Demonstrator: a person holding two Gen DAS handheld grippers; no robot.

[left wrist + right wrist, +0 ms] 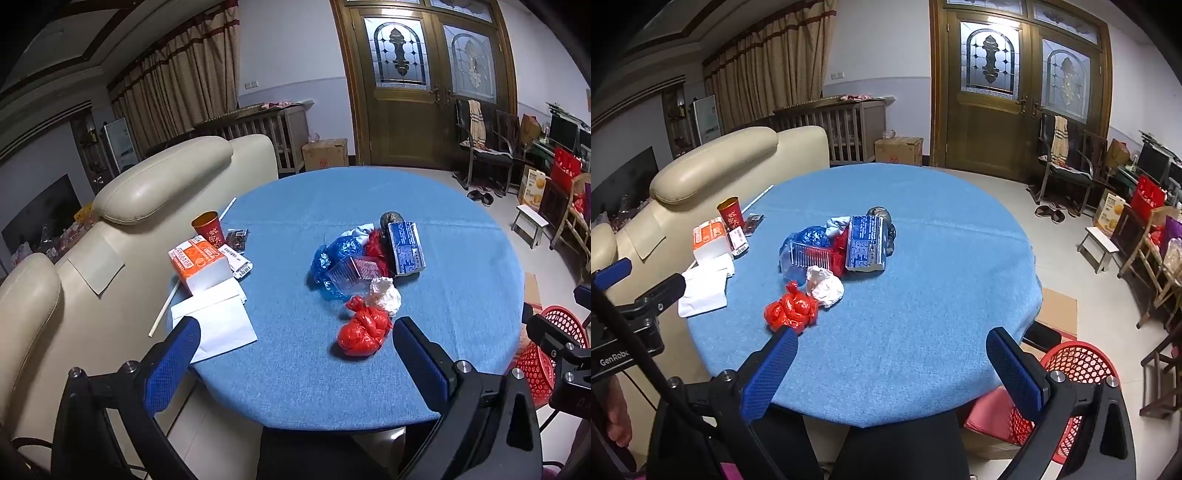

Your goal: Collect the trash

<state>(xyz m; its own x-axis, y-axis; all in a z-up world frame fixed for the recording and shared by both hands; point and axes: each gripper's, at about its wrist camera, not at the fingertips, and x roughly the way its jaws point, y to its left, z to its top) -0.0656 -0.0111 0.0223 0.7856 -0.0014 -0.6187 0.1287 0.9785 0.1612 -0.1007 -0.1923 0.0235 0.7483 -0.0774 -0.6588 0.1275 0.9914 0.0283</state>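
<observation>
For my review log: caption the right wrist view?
Open right gripper hovers near knotted red bag, trash pile on blue table.

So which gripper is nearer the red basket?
Right. The right gripper hangs at the table edge just above the red basket; the left gripper sits farther over, toward the sofa side.

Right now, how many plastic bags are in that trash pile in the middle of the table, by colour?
Red bags: 2, the knotted one nearest the grippers and one behind the clear tray.
Blue bags: 1.
Total: 3
</observation>
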